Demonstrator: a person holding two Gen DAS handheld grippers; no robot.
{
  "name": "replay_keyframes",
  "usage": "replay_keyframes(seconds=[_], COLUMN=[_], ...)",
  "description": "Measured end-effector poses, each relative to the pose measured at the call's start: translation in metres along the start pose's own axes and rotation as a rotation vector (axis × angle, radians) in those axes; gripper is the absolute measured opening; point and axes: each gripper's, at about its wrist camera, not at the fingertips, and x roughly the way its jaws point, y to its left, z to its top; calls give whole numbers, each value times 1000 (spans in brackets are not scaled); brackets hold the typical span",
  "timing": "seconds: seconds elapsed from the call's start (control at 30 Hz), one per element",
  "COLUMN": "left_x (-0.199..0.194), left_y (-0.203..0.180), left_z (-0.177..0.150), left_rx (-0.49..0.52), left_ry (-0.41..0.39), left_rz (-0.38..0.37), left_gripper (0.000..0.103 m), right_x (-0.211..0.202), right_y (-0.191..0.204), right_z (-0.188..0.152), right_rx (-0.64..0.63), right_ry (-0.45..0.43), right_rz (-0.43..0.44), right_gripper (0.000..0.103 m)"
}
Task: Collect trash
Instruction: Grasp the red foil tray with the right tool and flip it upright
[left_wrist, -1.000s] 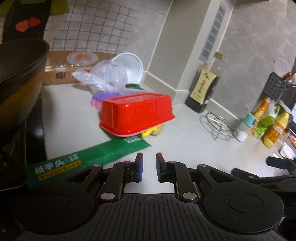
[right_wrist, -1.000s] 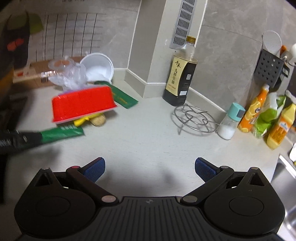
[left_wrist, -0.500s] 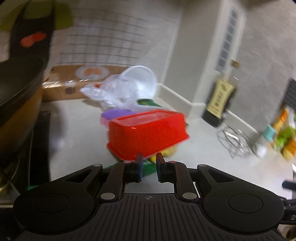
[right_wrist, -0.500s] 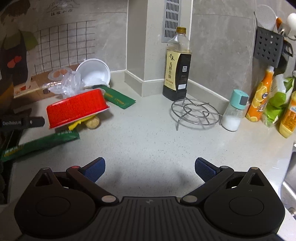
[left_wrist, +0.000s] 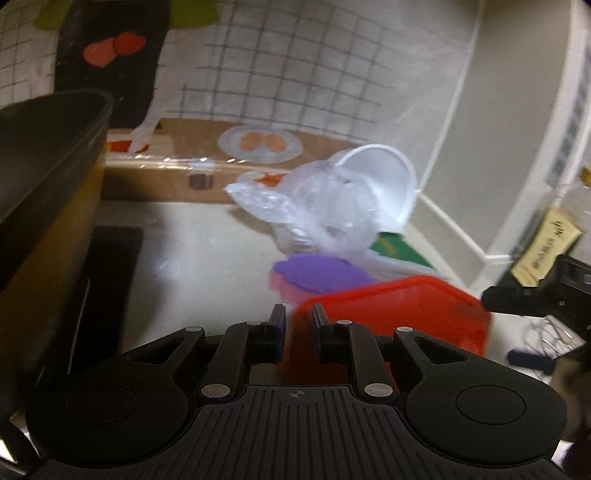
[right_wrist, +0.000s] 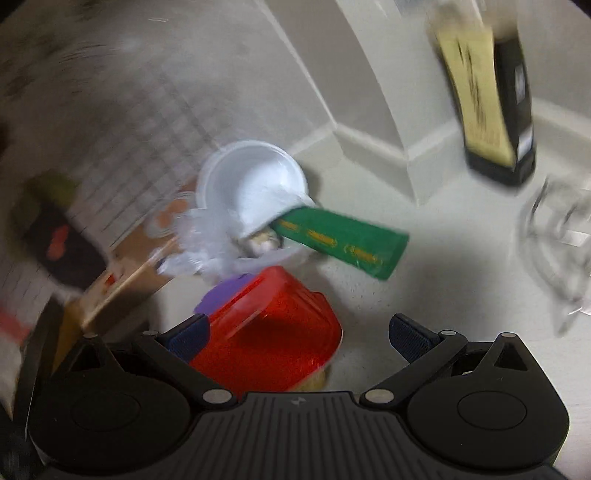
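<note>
An upturned red plastic container (left_wrist: 399, 310) lies on the pale counter, over a purple lid (left_wrist: 317, 273). Behind them sit a crumpled clear plastic bag (left_wrist: 317, 206), a tipped white bowl (left_wrist: 388, 181) and a green packet (left_wrist: 397, 247). My left gripper (left_wrist: 297, 325) is at the container's near left corner, its jaws a narrow gap apart; the red edge shows in that gap, with no grip evident. My right gripper (right_wrist: 299, 332) stands wide open just above the red container (right_wrist: 273, 332), which sits between its fingers toward the left one. The white bowl (right_wrist: 255, 181) and green packet (right_wrist: 343, 240) lie beyond.
A dark pan (left_wrist: 44, 155) on a black stove (left_wrist: 107, 280) fills the left. A cardboard box (left_wrist: 166, 162) lines the tiled back wall. A soy sauce bottle (right_wrist: 487, 92) and a wire trivet (right_wrist: 554, 240) stand at the right. Something yellow (right_wrist: 314, 380) peeks from under the container.
Both grippers have swung left and closed in on the trash pile; the red container is now right at their fingers. The right view rolled and blurred. Neither gripper's opening changed.
</note>
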Motion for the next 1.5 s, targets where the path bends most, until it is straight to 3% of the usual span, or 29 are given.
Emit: replay_keyframes(seconds=[0.1, 0.27, 0.4, 0.6, 0.7, 0.77, 0.83, 0.9, 1.07, 1.23, 1.37, 1.5], left_x=[11, 19, 14, -15, -36, -44, -46, -37, 0, 27, 40, 54], left_y=[9, 5, -19, -75, -85, -84, -77, -68, -54, -38, -45, -42], left_z=[-1, -13, -25, -39, -42, -41, -37, -29, -8, 1, 0, -7], left_rx=[-40, -13, 35, 180, 238, 264, 249, 204, 155, 7, 48, 57], left_ry=[40, 146, 154, 130, 82, 36, -3, -7, -15, 30, 58, 98], left_rz=[-9, -126, -217, -418, -393, -336, -276, -230, -150, -254, -256, -223], left_gripper=[17, 17, 17, 18, 18, 18, 18, 18, 18, 18, 18, 18], right_x=[40, 60, 27, -42, -75, -91, -98, -95, -60, -7, 41, 72], right_y=[-21, -52, -49, -41, -43, -44, -47, -53, -74, -76, -74, -65], right_z=[1, -13, -14, -11, -3, 2, 3, 1, 0, 7, 8, 10], right_rx=[180, 444, 389, 312, 286, 243, 188, 165, 241, 245, 225, 187], right_ry=[70, 136, 69, -8, -60, -87, -108, -109, -36, 2, 27, 48], right_rz=[89, 342, 404, 529, 483, 342, 147, 48, 148, 184, 171, 214], right_gripper=[103, 103, 103, 103, 103, 103, 103, 103, 103, 103, 103, 103])
